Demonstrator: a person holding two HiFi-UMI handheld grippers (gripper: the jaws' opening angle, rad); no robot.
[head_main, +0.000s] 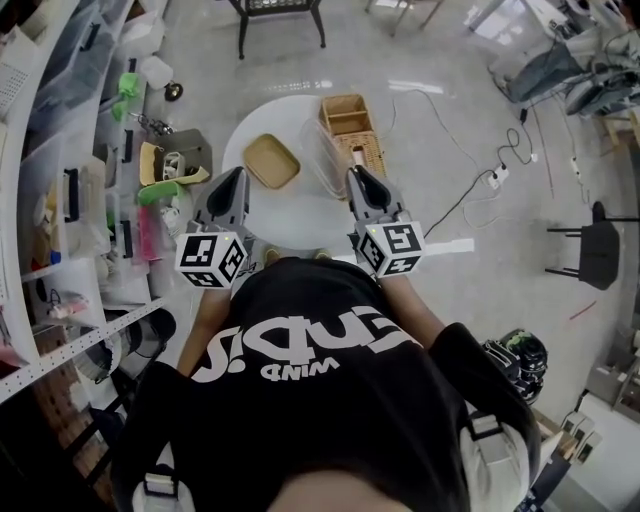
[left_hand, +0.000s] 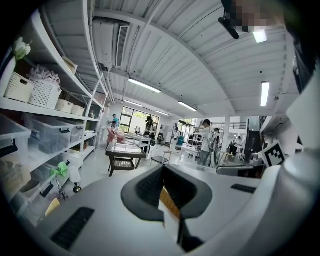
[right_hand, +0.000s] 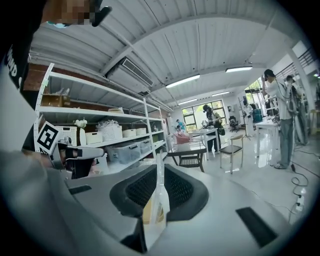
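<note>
The fingers of both grippers are pressed together with nothing between them. The left gripper (head_main: 237, 180) hovers over the round white surface (head_main: 300, 215), its tips just short of the shallow wooden tray (head_main: 271, 160). The right gripper (head_main: 358, 180) points at the near end of the woven basket (head_main: 350, 128), close beside the clear plastic container (head_main: 316, 158). Tray, basket and container all rest on the surface, none gripped or lifted.

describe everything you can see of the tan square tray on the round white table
The tan square tray with rounded corners looks like wood or bamboo: shallow, a low raised rim, nothing in it. It lies flat and cornerwise on the round white table, left of a clear plastic tub. Only the table touches it; the left gripper, tongs shut, points nearby without contact.
</note>
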